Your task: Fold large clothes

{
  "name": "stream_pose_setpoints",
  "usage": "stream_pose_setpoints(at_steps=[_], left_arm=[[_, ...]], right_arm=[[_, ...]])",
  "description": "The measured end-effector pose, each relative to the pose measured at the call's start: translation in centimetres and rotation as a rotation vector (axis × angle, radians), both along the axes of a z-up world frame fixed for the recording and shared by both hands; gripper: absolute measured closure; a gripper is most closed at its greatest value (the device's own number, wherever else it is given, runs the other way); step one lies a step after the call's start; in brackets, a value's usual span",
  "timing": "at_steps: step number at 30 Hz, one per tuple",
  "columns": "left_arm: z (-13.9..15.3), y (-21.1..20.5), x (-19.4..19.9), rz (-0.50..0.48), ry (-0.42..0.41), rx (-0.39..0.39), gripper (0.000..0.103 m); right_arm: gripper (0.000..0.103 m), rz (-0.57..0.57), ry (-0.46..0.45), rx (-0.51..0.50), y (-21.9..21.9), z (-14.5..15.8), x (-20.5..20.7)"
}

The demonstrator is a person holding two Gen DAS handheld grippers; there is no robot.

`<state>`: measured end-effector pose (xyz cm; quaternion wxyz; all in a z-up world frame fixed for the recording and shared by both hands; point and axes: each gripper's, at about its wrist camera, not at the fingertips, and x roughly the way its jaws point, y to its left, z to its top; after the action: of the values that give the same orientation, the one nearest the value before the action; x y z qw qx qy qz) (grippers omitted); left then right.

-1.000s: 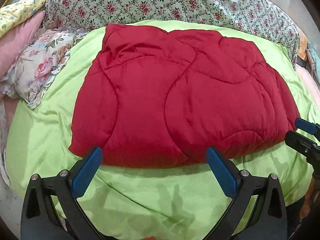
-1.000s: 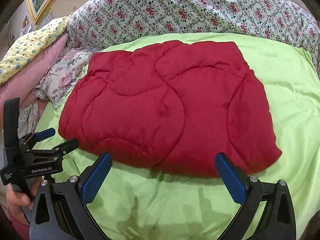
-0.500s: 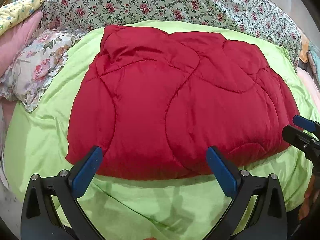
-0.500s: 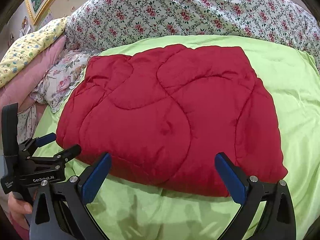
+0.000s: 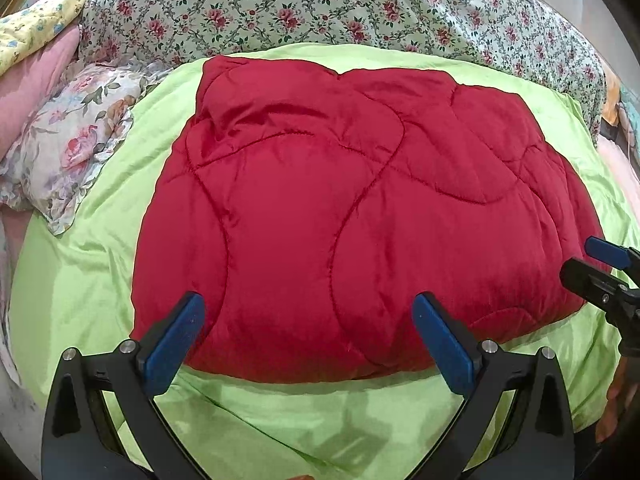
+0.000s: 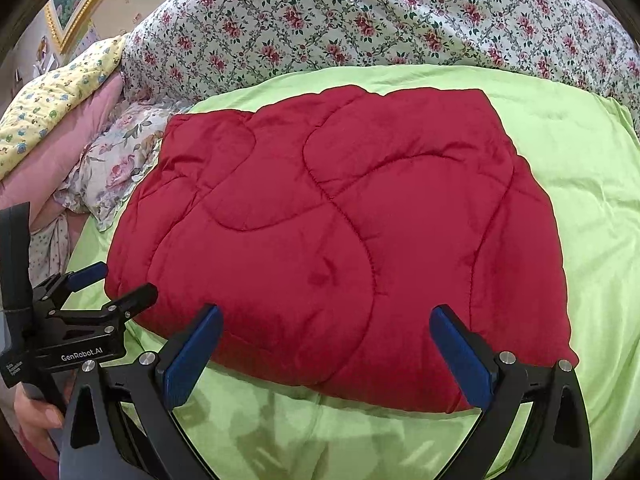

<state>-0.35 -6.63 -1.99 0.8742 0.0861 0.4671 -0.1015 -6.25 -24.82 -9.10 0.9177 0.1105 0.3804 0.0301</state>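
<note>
While both pairs of tongs hang over the near side of the bed, the red quilted garment [image 5: 352,216] lies flat on the green bedspread [image 5: 80,280], already doubled into a thick, rough rectangle. Its near edge runs just under the tips of both tools.

- Left tongs [image 5: 316,336]: fingers wide apart, nothing between them, poised above the near-left stretch of the red edge. Whether the tips touch the fabric I cannot tell.
- Right tongs [image 6: 328,344]: fingers likewise spread and empty, over the near-right stretch. In the right wrist view the left tool shows at the lower left, gripped by a hand [image 6: 36,412].
- Surroundings: floral duvet [image 6: 360,20] heaped behind, a flowered pillow [image 5: 68,152] and a pink pillow [image 6: 60,140] off to the left — all apart from the red piece.

Step in hand, as I judge it: the approach for another fold — tools lined up on the near edge, no grasp made.

Next move calls for each pair to drop onto the edge and pinch through every layer. The padding is thick and slippery-looking, so a deep bite seems wise. Both sides must then lift evenly and carry toward the far edge, or the stack may skew.
</note>
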Motion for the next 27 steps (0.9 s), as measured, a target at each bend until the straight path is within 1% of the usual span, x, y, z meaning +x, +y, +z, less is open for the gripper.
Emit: stream_pose_setpoints(at_steps=[19, 27], left_arm=[[0.14, -0.21, 0.53, -0.001, -0.001, 0.003, 0.000], [0.33, -0.29, 0.62, 0.000, -0.014, 0.011, 0.000]], right_arm=[[0.000, 0.013, 0.003, 0.002, -0.03, -0.02, 0.50], [0.000, 0.010, 0.006, 0.005, 0.00, -0.02, 0.46]])
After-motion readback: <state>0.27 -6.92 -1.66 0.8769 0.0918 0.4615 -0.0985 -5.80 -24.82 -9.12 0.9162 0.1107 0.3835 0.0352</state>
